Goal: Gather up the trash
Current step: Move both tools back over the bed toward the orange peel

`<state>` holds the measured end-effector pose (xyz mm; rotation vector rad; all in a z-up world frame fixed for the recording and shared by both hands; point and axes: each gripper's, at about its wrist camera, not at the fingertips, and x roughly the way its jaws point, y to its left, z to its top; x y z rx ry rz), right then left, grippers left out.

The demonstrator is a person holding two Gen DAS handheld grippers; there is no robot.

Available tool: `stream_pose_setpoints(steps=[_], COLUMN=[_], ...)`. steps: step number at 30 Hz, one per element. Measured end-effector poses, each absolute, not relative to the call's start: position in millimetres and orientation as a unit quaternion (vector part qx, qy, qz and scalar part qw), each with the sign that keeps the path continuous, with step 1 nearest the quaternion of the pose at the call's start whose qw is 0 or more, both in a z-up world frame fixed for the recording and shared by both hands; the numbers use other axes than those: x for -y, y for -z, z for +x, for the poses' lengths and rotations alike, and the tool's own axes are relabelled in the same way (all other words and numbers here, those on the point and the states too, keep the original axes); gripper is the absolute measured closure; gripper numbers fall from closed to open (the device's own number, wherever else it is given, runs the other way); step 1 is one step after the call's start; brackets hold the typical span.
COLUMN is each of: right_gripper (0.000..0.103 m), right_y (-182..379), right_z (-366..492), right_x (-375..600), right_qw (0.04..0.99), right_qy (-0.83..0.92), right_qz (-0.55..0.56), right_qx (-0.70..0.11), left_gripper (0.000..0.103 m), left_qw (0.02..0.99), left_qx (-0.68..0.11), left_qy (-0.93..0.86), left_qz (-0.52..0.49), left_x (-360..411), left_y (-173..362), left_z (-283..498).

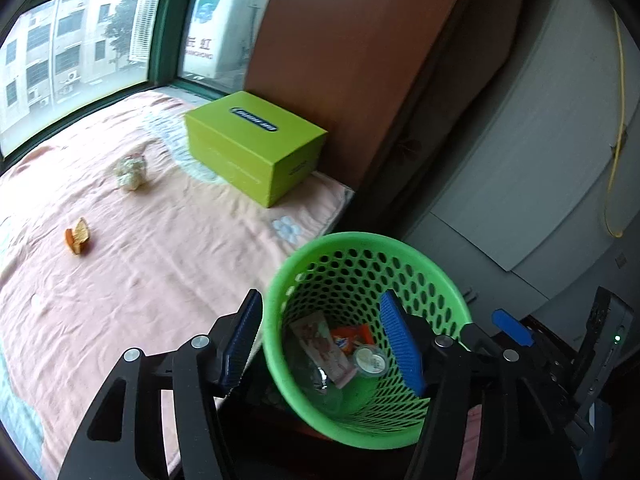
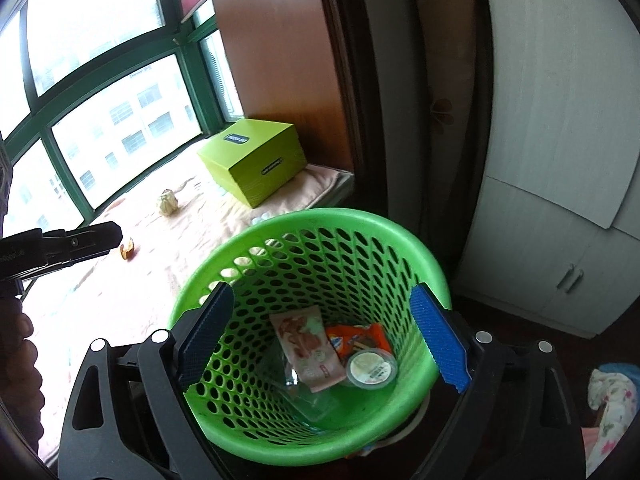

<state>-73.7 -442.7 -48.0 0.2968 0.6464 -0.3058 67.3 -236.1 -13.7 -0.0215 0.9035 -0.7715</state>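
Note:
A green mesh basket [image 1: 420, 276] [image 2: 384, 236] stands beside the bed. In it lie a pink wrapper [image 2: 308, 348], an orange packet [image 2: 356, 340], a round lidded cup [image 2: 370, 368] and clear plastic. My left gripper [image 1: 322, 340] is open astride the basket's near-left wall, one pad outside and one inside, pressing on nothing. My right gripper [image 2: 324, 338] hangs open over the basket's mouth, empty. On the pink bed cover [image 1: 160, 264] lie an orange peel [image 1: 78, 236] [image 2: 128, 249] and a crumpled paper wad [image 1: 130, 172] [image 2: 169, 202].
A lime-green box [image 1: 256, 148] [image 2: 256, 160] sits at the bed's far corner against a brown wooden panel [image 1: 352, 60]. A green-framed window [image 1: 168, 28] runs behind the bed. A white wardrobe [image 2: 560, 160] stands right of the basket. Flowered cloth [image 2: 612, 396] lies low right.

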Motion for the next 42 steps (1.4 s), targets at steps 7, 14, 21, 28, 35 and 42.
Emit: stream_pose_setpoints(steps=[7, 14, 21, 28, 35, 42], right_gripper=[0.012, 0.011, 0.011, 0.011, 0.011, 0.011], right_y=[43.3, 40.5, 41.2, 45.8, 51.0, 55.0], right_z=[-53.6, -28.6, -1.8, 25.7, 53.8, 74.3], right_x=[424.9, 401.4, 380.6, 364.8, 358.4, 355.5], right_qw=[0.929, 0.932, 0.933, 0.93, 0.925, 0.921], right_qy=[0.123, 0.091, 0.061, 0.036, 0.021, 0.013], right_qz=[0.138, 0.128, 0.122, 0.118, 0.119, 0.112], right_qx=[-0.32, -0.325, -0.334, -0.347, -0.361, -0.372], left_gripper=[0.042, 0.042, 0.042, 0.042, 0.042, 0.042], left_qw=[0.849, 0.869, 0.876, 0.87, 0.861, 0.855], left_qx=[-0.434, -0.444, -0.459, -0.482, -0.5, -0.513], left_qy=[0.302, 0.216, 0.144, 0.105, 0.09, 0.075], left_qz=[-0.005, -0.016, -0.031, -0.019, -0.013, -0.013], left_x=[200.9, 156.2, 113.0, 100.9, 105.8, 105.8], left_y=[24.1, 44.8, 72.1, 101.3, 127.4, 147.2], left_z=[92.7, 138.1, 192.5, 235.8, 273.4, 298.8])
